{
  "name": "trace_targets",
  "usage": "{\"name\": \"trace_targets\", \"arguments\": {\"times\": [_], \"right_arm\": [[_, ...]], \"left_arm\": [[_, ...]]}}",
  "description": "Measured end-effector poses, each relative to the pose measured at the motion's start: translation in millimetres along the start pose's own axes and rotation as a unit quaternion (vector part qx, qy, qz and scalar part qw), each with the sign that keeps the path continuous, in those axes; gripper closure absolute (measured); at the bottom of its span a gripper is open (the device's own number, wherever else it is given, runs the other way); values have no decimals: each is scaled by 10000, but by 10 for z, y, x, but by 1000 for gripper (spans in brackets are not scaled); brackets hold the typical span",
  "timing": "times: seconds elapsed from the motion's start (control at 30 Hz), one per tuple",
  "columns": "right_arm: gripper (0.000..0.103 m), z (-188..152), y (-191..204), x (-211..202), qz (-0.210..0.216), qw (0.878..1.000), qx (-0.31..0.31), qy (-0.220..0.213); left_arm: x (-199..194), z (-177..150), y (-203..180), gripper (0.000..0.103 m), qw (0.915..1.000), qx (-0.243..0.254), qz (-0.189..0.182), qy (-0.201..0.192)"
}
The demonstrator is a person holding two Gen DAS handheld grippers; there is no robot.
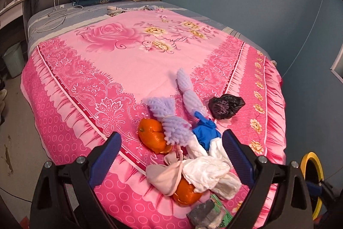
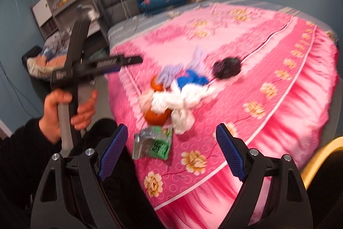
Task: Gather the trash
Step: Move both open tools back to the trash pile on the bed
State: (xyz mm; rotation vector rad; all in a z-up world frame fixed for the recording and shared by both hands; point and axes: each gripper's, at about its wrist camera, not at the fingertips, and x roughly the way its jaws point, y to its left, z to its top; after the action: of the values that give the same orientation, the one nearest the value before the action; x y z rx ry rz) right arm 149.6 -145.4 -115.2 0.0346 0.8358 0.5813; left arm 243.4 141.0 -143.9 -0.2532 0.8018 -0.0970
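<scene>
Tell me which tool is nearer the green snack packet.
Left. The left tool hangs right over the green snack packet; the right tool, open, is farther back.

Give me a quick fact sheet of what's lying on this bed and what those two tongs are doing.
place: pink floral bedspread
litter pile: orange peels, white tissues, blue glove, purple foam nets
apart: black bag
bed edge: green-and-silver wrapper
left tongs: open, empty, over the pile
right tongs: open, empty, near the wrapper
</scene>
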Motion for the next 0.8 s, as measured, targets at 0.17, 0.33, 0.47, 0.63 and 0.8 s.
{"name": "trace_targets", "arguments": {"times": [0.17, 0.33, 0.47, 0.63, 0.8], "right_arm": [[22, -99, 100, 351, 20, 9985, -311, 460], [22, -131, 134, 658, 72, 9949, -396, 928], [22, -180, 201, 868, 158, 9912, -498, 1220], [22, -223, 278, 1078, 59, 9878, -638, 1422], [22, -270, 330, 1245, 55, 9847, -691, 1601]], "left_arm": [[249, 135, 24, 12, 10000, 15, 44, 87], [499, 287, 23, 12, 9996, 107, 144, 236], [656, 357, 41, 12, 9992, 108, 182, 342], [824, 329, -8, 12, 9982, 238, 233, 501], [988, 229, -74, 12, 9965, 381, 288, 686]]}}
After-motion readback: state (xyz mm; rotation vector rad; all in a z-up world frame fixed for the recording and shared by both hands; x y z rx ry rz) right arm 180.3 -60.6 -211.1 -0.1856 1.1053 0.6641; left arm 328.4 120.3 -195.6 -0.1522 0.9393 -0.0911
